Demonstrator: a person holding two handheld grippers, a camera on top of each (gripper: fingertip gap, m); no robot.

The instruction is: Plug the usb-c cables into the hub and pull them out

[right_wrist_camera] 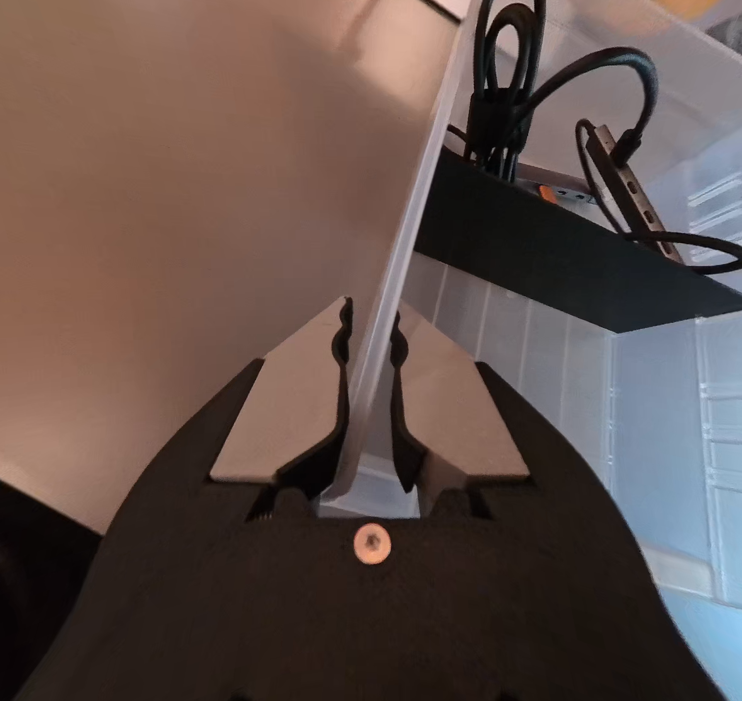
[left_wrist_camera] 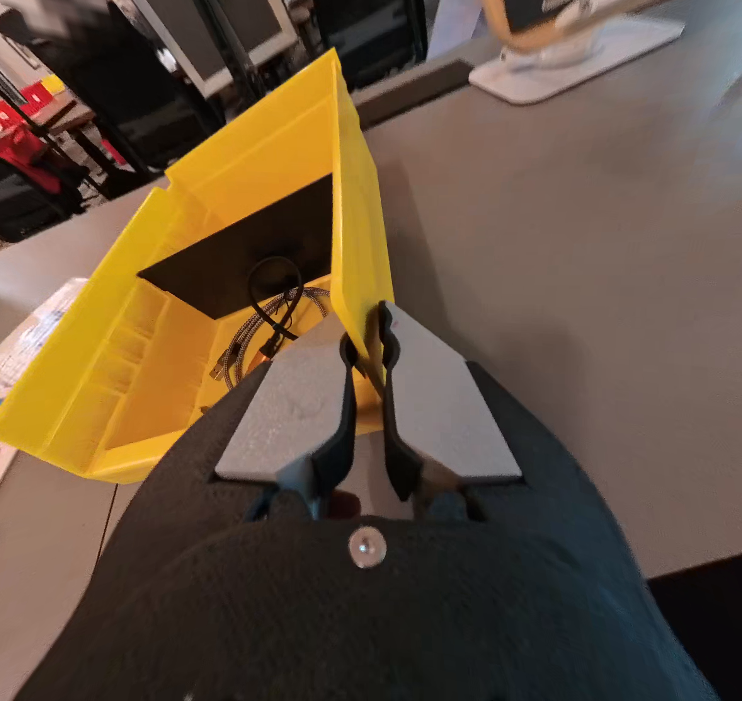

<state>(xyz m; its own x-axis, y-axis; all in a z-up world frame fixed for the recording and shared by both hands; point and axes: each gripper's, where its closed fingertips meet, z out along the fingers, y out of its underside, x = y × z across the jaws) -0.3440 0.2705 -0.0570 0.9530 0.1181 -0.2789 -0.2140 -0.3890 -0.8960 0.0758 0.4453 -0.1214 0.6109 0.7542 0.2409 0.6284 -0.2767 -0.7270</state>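
Observation:
In the left wrist view my left gripper (left_wrist_camera: 366,336) is shut on the right wall of a yellow bin (left_wrist_camera: 257,159) that looks tilted on the table. Inside the bin lie coiled braided cables (left_wrist_camera: 249,332) with an orange-collared plug, a black cable loop (left_wrist_camera: 273,276) and a black divider plate (left_wrist_camera: 257,248). In the right wrist view my right gripper (right_wrist_camera: 371,324) is shut on the left wall of a clear plastic bin (right_wrist_camera: 425,183). That bin holds a grey hub (right_wrist_camera: 626,183) with a black cable plugged into its top, a bundle of black cables (right_wrist_camera: 498,79) and a black divider (right_wrist_camera: 562,256).
The grey table (left_wrist_camera: 562,280) stretches right of the yellow bin. A white monitor stand (left_wrist_camera: 578,59) is at the far right. A pale packet (left_wrist_camera: 36,328) lies left of the bin. Dark desks and frames stand beyond the table's far edge.

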